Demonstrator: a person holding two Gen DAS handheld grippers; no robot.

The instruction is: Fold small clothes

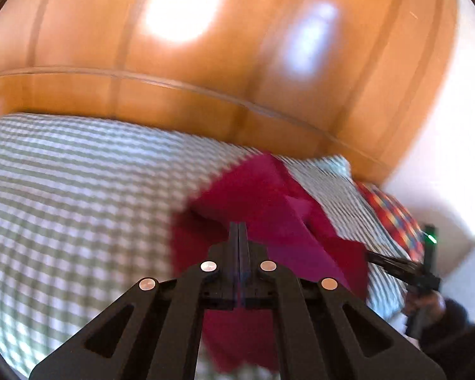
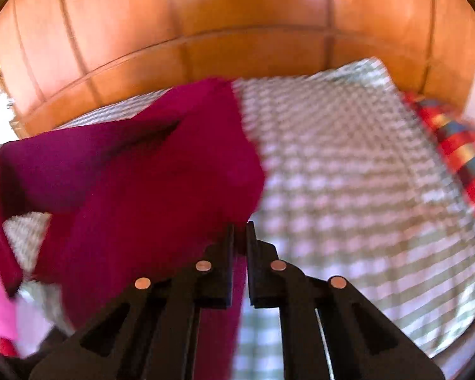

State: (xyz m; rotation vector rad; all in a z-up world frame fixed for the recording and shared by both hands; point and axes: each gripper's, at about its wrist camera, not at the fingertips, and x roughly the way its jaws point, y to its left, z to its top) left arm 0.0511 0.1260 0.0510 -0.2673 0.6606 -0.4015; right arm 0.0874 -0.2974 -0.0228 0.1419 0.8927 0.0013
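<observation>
With both the left gripper (image 1: 238, 226) and right gripper (image 2: 240, 226) clamped on the magenta garment (image 2: 136, 171), spread it taut before lowering onto the checked bedspread (image 2: 348, 164).

No legible text, label, brand, number or sign found in either wrist view. Both views are motion-blurred, so fine print may have gone undetected. The small green light (image 1: 431, 238) at the right edge of the left wrist view carries no readable marking.
</observation>
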